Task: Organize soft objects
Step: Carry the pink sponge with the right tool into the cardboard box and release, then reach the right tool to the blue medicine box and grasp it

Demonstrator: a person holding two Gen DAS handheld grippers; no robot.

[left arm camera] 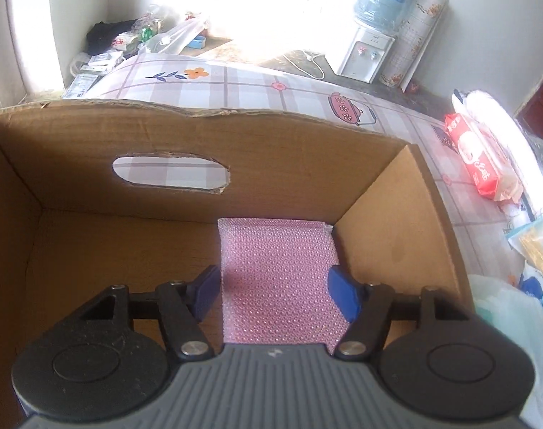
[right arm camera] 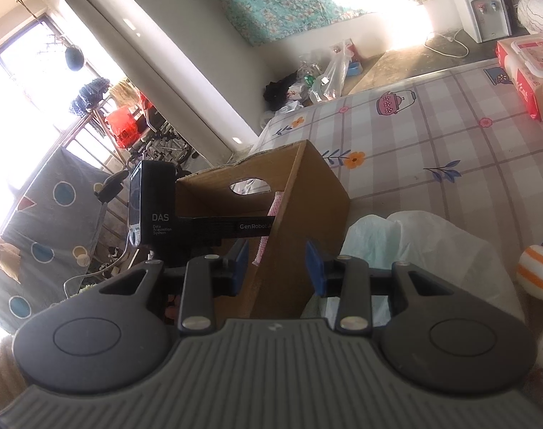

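1. Hovering inside the cardboard box (left arm camera: 235, 150), the left gripper (left arm camera: 275, 295) is pointing steeply down, its 2 blue pads spread apart and sitting on either side of the pink textured cloth (left arm camera: 275, 279).
2. The left pad (left arm camera: 205, 295) is standing just clear of the cloth's edge; the right pad (left arm camera: 343, 296) is overlapping the cloth's other edge, and whether it is touching cannot be told. The cloth is not being pinched.
3. The pink cloth is lying in the box's right-hand part, reaching up to the far wall below the oval handle hole (left arm camera: 171, 173) and lying close against the right wall.
4. The box is sitting on a bed covered by a checked sheet (left arm camera: 257, 85) printed with flowers and teapots.
5. The right gripper (right arm camera: 277, 268) is hanging outside the box, facing one of its corners, with its jaws part-way spread and nothing between the pads.
6. From the right wrist view, the pink cloth is showing as a strip against the inner wall of the box (right arm camera: 307, 207), and the black body of the left-hand device (right arm camera: 153, 207) is reaching over the box's rim.
7. A pale crumpled plastic bag (right arm camera: 432, 250) is lying just beside the box, and an orange-and-white striped soft item (right arm camera: 538, 271) is resting near the right edge.
8. A red packet of wipes (right arm camera: 529, 71) is lying well apart on the sheet.
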